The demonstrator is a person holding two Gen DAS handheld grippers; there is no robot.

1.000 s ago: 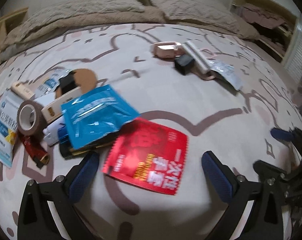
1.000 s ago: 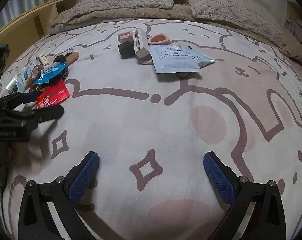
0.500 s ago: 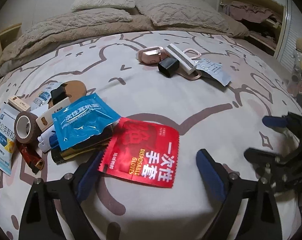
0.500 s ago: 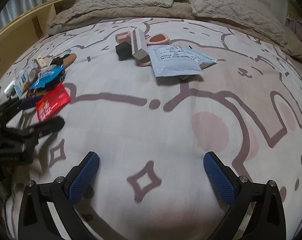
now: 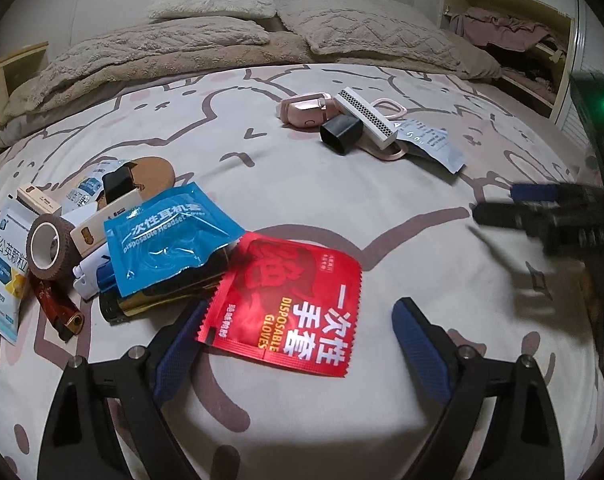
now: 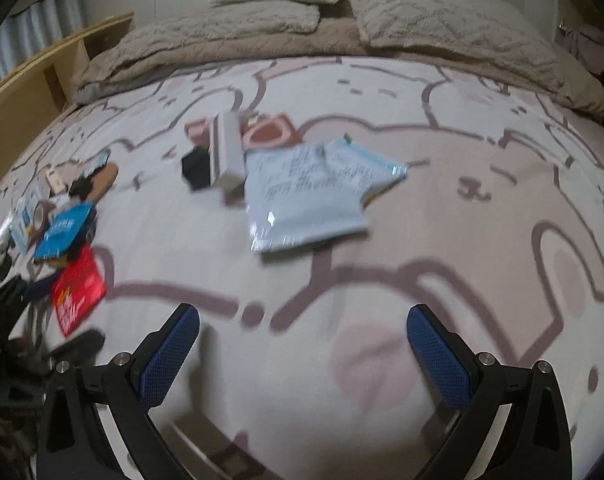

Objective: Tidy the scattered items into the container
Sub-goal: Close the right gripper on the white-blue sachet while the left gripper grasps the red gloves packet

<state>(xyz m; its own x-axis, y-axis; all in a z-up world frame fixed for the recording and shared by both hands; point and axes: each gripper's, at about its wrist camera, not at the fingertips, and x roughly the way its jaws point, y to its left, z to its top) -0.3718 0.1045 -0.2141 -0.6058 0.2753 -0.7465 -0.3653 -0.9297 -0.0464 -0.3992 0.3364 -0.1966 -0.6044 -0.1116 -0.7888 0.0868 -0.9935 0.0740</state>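
Note:
My left gripper (image 5: pixel 298 338) is open, its fingers straddling the near edge of a red disposable-gloves packet (image 5: pixel 290 300) on the bed. A blue packet (image 5: pixel 162 236), a brown tape roll (image 5: pixel 48 246) and other small items lie piled to its left. A second pile holds a pink case (image 5: pixel 305 110), a black cap (image 5: pixel 340 134) and a white strip box (image 5: pixel 365 118). My right gripper (image 6: pixel 302 344) is open and empty above bare blanket, short of a pale blue pouch (image 6: pixel 305 196). No container is in view.
The patterned blanket (image 5: pixel 302 200) covers the bed, with beige pillows (image 5: pixel 365 28) and a folded quilt at the far end. A wooden shelf (image 6: pixel 30 92) runs along the left side and an open closet (image 5: pixel 509 48) stands far right.
My left gripper has dropped closer to the red packet, which now lies between its fingers. My right gripper has moved forward toward the pale blue pouch; its view is blurred with motion.

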